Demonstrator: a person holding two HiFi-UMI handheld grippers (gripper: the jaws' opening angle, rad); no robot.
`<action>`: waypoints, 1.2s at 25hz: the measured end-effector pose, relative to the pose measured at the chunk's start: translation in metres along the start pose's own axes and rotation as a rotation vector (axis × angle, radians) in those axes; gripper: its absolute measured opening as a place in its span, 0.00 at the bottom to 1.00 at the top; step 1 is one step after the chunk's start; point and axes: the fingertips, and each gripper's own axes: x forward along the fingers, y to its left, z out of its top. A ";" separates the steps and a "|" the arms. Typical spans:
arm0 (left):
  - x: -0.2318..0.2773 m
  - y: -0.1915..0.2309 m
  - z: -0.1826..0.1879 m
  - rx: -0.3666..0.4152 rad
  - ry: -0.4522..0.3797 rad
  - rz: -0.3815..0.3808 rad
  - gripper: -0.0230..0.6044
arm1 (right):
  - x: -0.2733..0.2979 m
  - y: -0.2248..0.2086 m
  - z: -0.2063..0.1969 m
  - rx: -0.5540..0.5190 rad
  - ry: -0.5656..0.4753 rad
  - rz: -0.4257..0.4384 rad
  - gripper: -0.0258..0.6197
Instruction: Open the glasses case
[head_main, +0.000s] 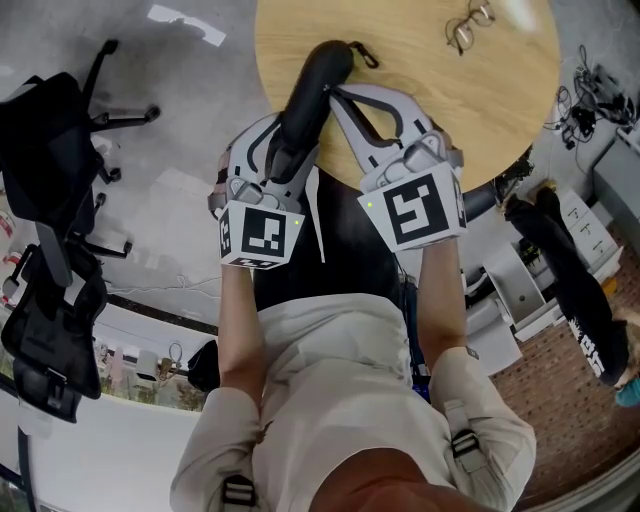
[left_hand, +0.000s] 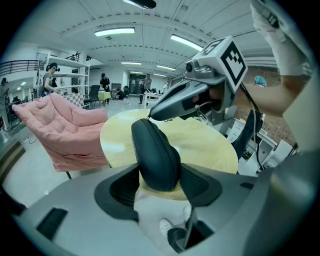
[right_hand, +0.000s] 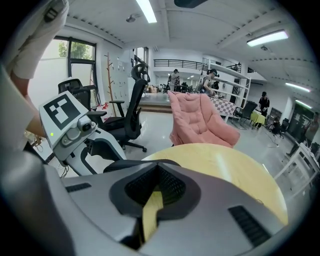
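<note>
Nearest us, low in the centre of the head view, our left gripper has its fingers clamped on the lower end of the glasses case. Its own view shows the dark pads pressed to both sides of the case, which stands tilted above the table edge rather than resting on it.

Just to the right, our right gripper reaches up and left. Its fingers are together, and their tips meet at the case's upper end. From its own camera the pads look closed on each other. We cannot tell whether anything thin, such as a zip pull, is pinched between them.

We judge that the step in hand is starting the opening: one gripper steadies the case while the other works at the closure. The zip seam looks closed all the way round. The next move calls for a firm hold by the left gripper while the right one draws along that seam.

Further up, the round wooden table carries a pair of glasses near the top right of the frame, well apart from the case.
</note>
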 end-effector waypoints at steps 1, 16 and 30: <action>0.000 0.000 0.000 0.000 0.001 0.000 0.46 | 0.001 -0.002 0.000 0.001 -0.001 -0.004 0.07; 0.001 0.001 -0.002 -0.011 0.003 -0.014 0.46 | 0.013 -0.035 -0.003 0.055 -0.009 -0.045 0.07; 0.000 0.002 -0.002 -0.015 0.004 -0.015 0.46 | 0.027 -0.056 -0.015 0.108 0.040 -0.042 0.07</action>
